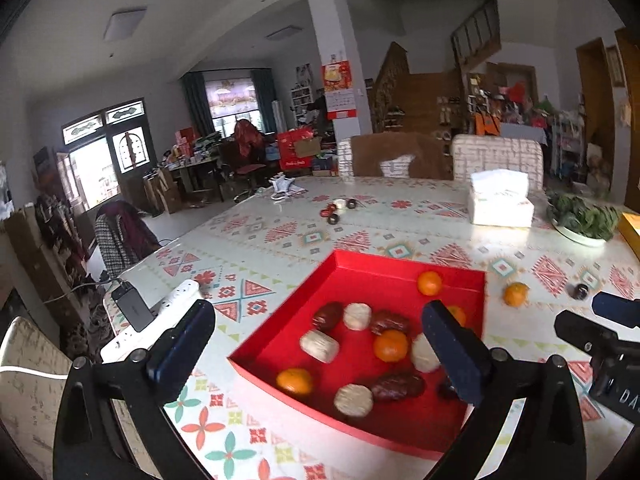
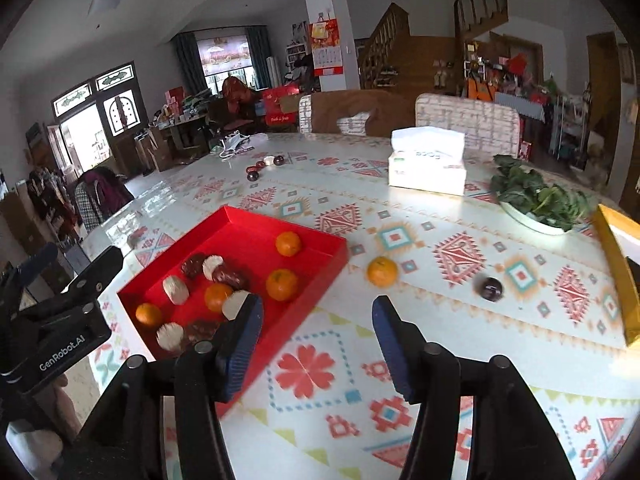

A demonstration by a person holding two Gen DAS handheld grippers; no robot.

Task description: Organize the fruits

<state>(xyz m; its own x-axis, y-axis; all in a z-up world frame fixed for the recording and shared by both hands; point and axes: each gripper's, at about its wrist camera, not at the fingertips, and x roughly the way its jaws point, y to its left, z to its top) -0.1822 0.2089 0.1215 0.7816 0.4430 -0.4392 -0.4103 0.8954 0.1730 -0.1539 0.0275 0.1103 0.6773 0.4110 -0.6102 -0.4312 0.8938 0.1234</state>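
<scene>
A red tray (image 1: 404, 261) (image 2: 312, 240) lies on the patterned table and holds several oranges, dark red fruits and pale round pieces. One orange (image 2: 382, 271) (image 1: 515, 293) lies on the table just right of the tray. A dark round fruit (image 2: 491, 289) (image 1: 580, 291) lies further right. My left gripper (image 1: 320, 344) is open and empty, hovering over the tray's near side. My right gripper (image 2: 316, 332) is open and empty, near the tray's right corner, short of the loose orange. It also shows at the right edge of the left wrist view (image 1: 600, 320).
A tissue box (image 2: 427, 166) and a plate of greens (image 2: 536, 200) stand at the back right. A yellow box (image 2: 618, 268) lies at the right edge. Small dark pieces (image 2: 266, 165) lie far back. A power strip (image 1: 160, 316) lies at the left table edge.
</scene>
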